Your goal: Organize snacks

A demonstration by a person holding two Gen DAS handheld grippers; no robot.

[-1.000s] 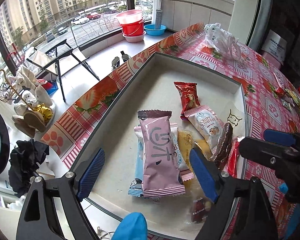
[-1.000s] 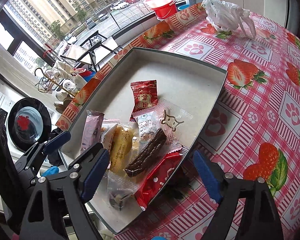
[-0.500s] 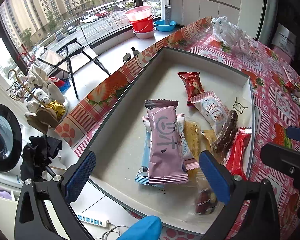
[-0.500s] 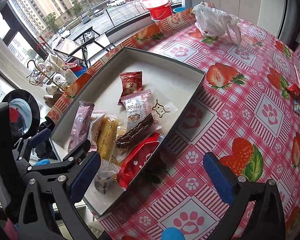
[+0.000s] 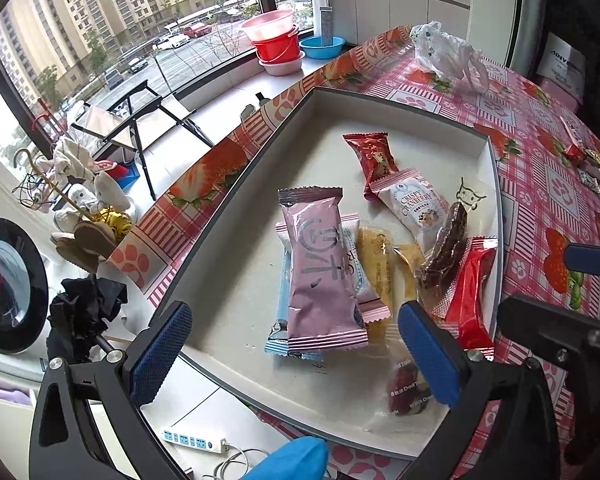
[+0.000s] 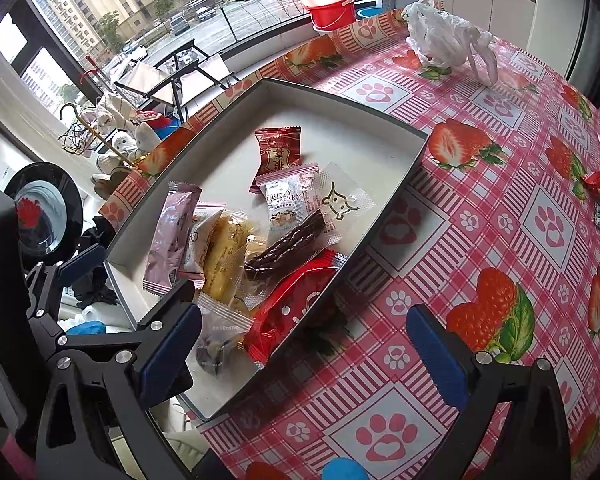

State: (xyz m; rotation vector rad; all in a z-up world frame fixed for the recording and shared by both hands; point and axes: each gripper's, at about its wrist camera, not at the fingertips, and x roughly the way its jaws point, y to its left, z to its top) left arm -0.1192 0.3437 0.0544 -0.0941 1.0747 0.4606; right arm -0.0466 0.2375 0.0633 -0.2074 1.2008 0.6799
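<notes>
Two grippers hung spread wide and held nothing: the left gripper [image 5: 292, 356] over the tray's near end, the right gripper [image 6: 304, 354] straddling the tray's right rim. The tray [image 6: 380, 132] lay on the surface [image 6: 500, 208], close to the surface's window-side edge. Snacks crowded the tray's near half. A pink packet [image 5: 320, 272] lay on top of a blue-edged one, a yellow packet [image 6: 220, 256] just right of it, then a dark brown bar [image 6: 286, 246] lying over a clear owl-printed wrapper [image 6: 342, 202]. A red packet [image 6: 288, 308] lay against the tray's right wall. A white cranberry packet [image 5: 414, 204] overlapped a dark red packet [image 5: 374, 158] toward the tray's middle. The tray's far half and left side showed bare floor. Beyond the tray's far corner sat a white plastic bag [image 6: 444, 38]; loose sweets [image 5: 590, 164] lay well to the tray's right.
</notes>
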